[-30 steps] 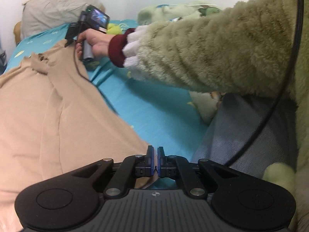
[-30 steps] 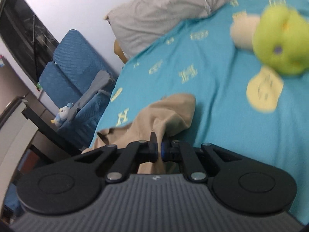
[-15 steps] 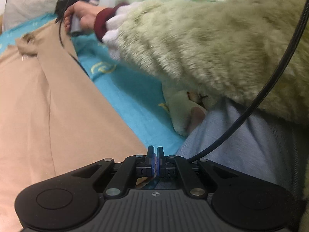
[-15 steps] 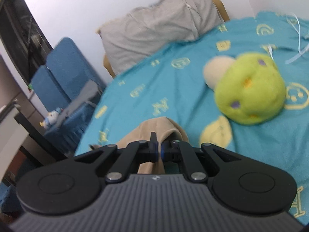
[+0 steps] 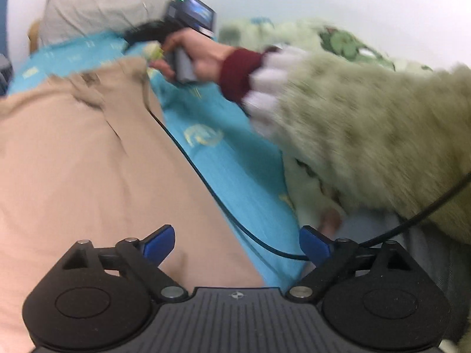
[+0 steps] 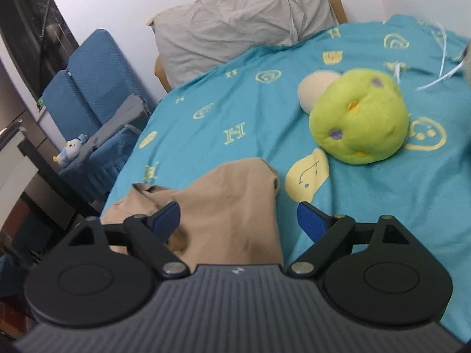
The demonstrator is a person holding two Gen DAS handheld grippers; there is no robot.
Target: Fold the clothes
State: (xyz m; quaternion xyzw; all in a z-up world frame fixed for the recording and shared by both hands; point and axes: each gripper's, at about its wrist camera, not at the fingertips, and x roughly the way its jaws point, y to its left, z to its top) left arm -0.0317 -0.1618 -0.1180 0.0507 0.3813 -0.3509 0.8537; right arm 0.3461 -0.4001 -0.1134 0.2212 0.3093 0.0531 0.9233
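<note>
A tan garment (image 5: 82,161) lies spread on the teal bed sheet (image 5: 235,161). My left gripper (image 5: 237,245) is open and empty over the garment's near right edge. In the right wrist view the garment's far end (image 6: 229,203) lies flat on the sheet. My right gripper (image 6: 238,220) is open and empty just above it. The right gripper also shows in the left wrist view (image 5: 179,32), held by a hand at the garment's far end.
A green plush toy (image 6: 359,117) lies on the sheet to the right of the garment. A grey pillow (image 6: 244,26) leans at the headboard. Blue chairs (image 6: 88,88) stand left of the bed. A black cable (image 5: 206,182) runs along the garment's right edge.
Both grippers were shut on the tan garment and have opened, letting it go. The cloth now lies flat on the bed.
</note>
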